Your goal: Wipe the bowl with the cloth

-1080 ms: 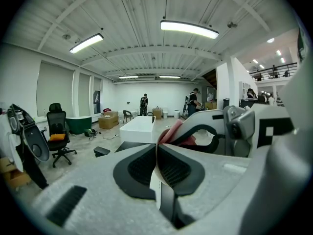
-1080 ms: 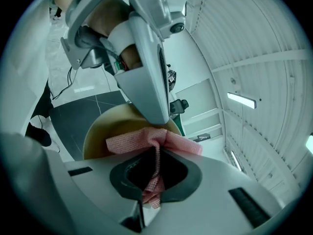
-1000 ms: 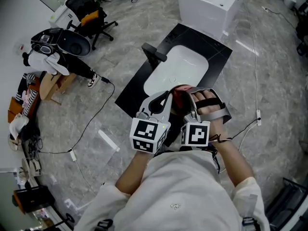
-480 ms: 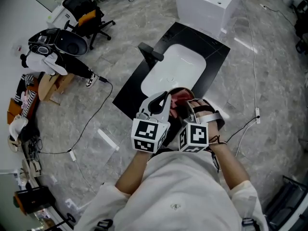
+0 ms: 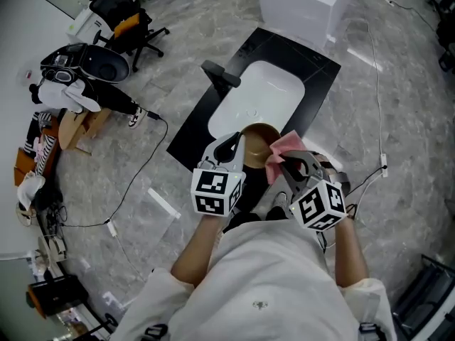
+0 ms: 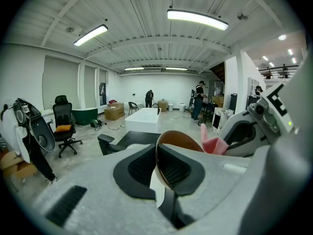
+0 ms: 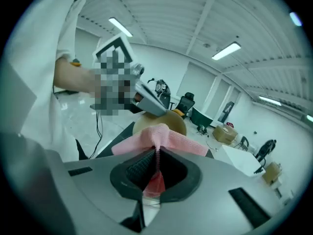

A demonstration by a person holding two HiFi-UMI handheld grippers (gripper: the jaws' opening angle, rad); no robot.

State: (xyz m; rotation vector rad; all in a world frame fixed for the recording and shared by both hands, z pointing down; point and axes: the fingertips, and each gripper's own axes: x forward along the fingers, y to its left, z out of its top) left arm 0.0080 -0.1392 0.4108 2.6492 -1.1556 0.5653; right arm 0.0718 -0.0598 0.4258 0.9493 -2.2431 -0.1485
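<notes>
A tan bowl [image 5: 257, 142] is held up over the near end of the black counter, its rim pinched between the jaws of my left gripper [image 5: 233, 148], which is shut on it. In the left gripper view the bowl [image 6: 172, 140] stands on edge between the pads, brown inside. My right gripper [image 5: 290, 163] is shut on a pink cloth [image 5: 284, 148] that touches the bowl's right side. In the right gripper view the pink cloth [image 7: 159, 140] bulges out of the jaws, with the bowl [image 7: 164, 121] just behind it.
A white sink basin [image 5: 259, 98] is set in a black counter [image 5: 206, 116] with a black faucet [image 5: 220, 75]. A white tub [image 5: 306, 6] stands beyond. Office chair [image 5: 131, 20], cables and clutter lie on the marble floor to the left.
The right gripper swung out to the right and turned, drawing the pink cloth into plain view against the bowl. The bowl now shows between the grippers. The left gripper barely moved.
</notes>
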